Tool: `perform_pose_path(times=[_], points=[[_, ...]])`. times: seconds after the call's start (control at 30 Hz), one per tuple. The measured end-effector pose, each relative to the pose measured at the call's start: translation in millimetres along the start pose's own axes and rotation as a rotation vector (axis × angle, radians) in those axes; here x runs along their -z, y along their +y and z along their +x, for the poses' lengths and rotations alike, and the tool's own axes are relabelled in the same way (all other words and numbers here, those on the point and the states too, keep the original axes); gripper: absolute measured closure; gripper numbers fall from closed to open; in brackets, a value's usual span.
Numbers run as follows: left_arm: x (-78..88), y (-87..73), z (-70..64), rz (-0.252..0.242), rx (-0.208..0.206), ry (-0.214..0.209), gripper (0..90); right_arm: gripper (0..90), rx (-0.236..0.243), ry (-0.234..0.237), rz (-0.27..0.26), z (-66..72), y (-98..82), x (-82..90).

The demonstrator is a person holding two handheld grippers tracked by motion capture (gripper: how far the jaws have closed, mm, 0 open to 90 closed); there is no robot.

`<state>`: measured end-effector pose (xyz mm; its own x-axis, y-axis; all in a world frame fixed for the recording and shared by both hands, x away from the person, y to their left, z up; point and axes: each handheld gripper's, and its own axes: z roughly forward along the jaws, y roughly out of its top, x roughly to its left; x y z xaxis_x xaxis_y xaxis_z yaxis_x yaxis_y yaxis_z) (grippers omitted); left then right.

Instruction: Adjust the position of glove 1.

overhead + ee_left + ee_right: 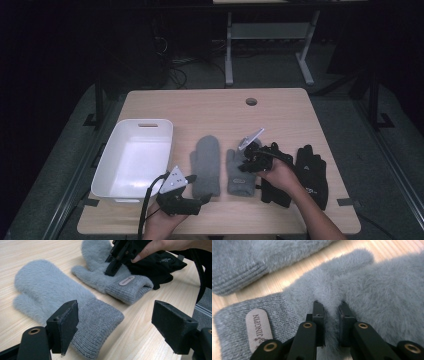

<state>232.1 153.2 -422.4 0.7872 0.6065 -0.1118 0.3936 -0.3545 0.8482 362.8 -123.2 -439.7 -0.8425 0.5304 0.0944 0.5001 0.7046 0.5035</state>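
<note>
High view: A wooden table (210,107) is seen carrying a white plastic bin (134,159) at the left, two grey fleece mittens side by side in the middle, and a pair of black gloves (311,175) at the right. The right gripper (248,162) is set down on the right-hand mitten (238,176), near the middle of its body. The left gripper (202,199) is held low at the near edge, just beside the cuff of the left-hand mitten (206,165), and touches nothing.

Left gripper view: The jaws are seen standing wide apart with nothing between them; the ribbed cuff of the left-hand mitten (53,298) lies just ahead. Farther off, the right gripper (112,266) is seen pressed into the right-hand mitten (117,277), with the hand (162,246) above it.

Right gripper view: The jaws are drawn nearly together, and a ridge of grey fleece of the right-hand mitten (372,297) is pinched between the pads. The pinch sits at the base of the thumb, close to the cuff bearing a tan label (258,327).

Assessment: The step in hand is judged to be the lifting of the right-hand mitten, probably for the bin. Only a fold of pile may be caught, so a slow, straight lift is advised, with the pinch checked before any sideways travel. The neighbouring mitten should not be dragged along.
</note>
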Motion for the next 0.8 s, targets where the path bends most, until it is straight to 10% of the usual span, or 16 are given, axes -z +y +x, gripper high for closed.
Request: perform_pose_path(times=[0.8], points=[[6.0,1.6,0.0,-0.021,0.003,0.012,21.2,84.0,-0.025,-0.011,-0.075,12.4,8.1,39.9]])
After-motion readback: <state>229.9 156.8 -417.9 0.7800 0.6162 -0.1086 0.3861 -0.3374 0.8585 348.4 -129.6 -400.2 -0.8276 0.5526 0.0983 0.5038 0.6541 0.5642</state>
